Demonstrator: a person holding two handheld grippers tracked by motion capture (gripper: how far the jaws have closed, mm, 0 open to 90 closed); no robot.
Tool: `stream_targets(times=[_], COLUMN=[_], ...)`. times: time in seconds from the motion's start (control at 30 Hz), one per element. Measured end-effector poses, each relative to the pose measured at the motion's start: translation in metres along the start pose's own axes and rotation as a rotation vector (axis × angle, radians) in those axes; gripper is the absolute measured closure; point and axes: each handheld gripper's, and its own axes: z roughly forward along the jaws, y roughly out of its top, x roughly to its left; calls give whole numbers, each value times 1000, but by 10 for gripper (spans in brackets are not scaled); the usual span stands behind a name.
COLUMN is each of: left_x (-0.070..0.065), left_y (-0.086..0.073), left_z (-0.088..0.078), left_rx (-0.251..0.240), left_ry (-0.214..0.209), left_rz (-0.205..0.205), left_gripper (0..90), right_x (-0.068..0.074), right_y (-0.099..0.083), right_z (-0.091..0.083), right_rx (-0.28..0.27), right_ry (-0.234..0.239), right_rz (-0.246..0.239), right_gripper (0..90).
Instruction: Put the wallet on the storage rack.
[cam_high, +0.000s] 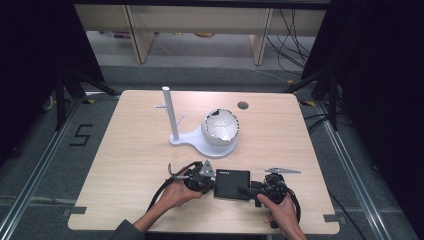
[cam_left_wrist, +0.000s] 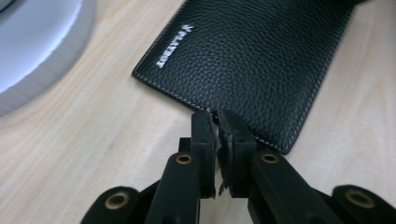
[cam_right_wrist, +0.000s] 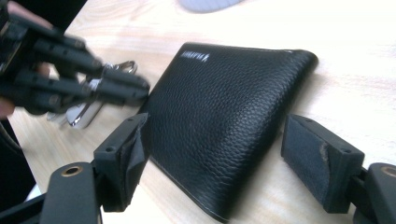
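In the high view, a black pebbled-leather wallet is lying flat on the pale wooden desk, at six o'clock from the white stand with a post and bowl. The left gripper is sitting at the wallet's nine o'clock edge, the right gripper at its three o'clock edge.

In the left gripper view, the fingers are pressing together, pinching the wallet's stitched edge.

In the right gripper view, the fingers are standing spread, straddling the wallet without pressing it; the left gripper is showing at ten o'clock.

Judging from this, the step in hand is taking a two-sided hold. The next move likely calls for closing the right fingers squarely on the fold.
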Motion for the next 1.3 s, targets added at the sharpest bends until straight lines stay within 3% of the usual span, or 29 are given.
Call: stream_targets(times=[0.03,0.1,0.17,0.2,0.23,0.27,0.3,0.57,0.7,0.8,0.83,0.87,0.97,1.03,1.13,1.3], left_x=[0,-5,-7,-9,-10,-11,-12,-16,-17,-18,-17,-16,-17,-17,-17,-17], left_y=[0,1,2,2,2,2,3,4,4,4,4,4,3,3,3,3], left_z=[-1,0,0,1,1,2,1,3,3,3,2,2,2,2,2,2], left_rx=[14,2,14,5,2,0,10,4,2,-8,5,7,6,3,3,5], left_ry=[-13,-31,-42,-46,-54,-61,-59,-65,-65,-60,-67,-69,-61,-63,-58,-55], left_rz=[18,-6,13,-3,-6,-5,10,13,12,-2,15,17,14,13,16,19], left_gripper=[842,836,834,834,834,833,833,832,833,831,830,829,826,823,823,822], right_x=[0,-4,-7,-9,-8,-14,-14,-20,-23,-25,-14,-24,-24,-21,-19,-18], right_y=[0,3,6,7,8,11,11,17,17,18,20,20,21,20,22,22], right_z=[0,1,1,1,2,4,4,10,7,5,-3,0,-3,-4,-8,-9], right_rx=[0,-13,-17,-17,-10,-17,-17,-20,-23,-45,15,-56,-70,-65,-77,-74], right_ry=[0,-1,-5,-5,-8,3,3,-9,40,46,77,67,101,86,113,110], right_rz=[0,11,17,18,59,27,27,38,117,114,264,121,126,106,104,97], right_gripper=[254,258,261,266,275,306,306,432,510,570,598,617,652,659,711,729])
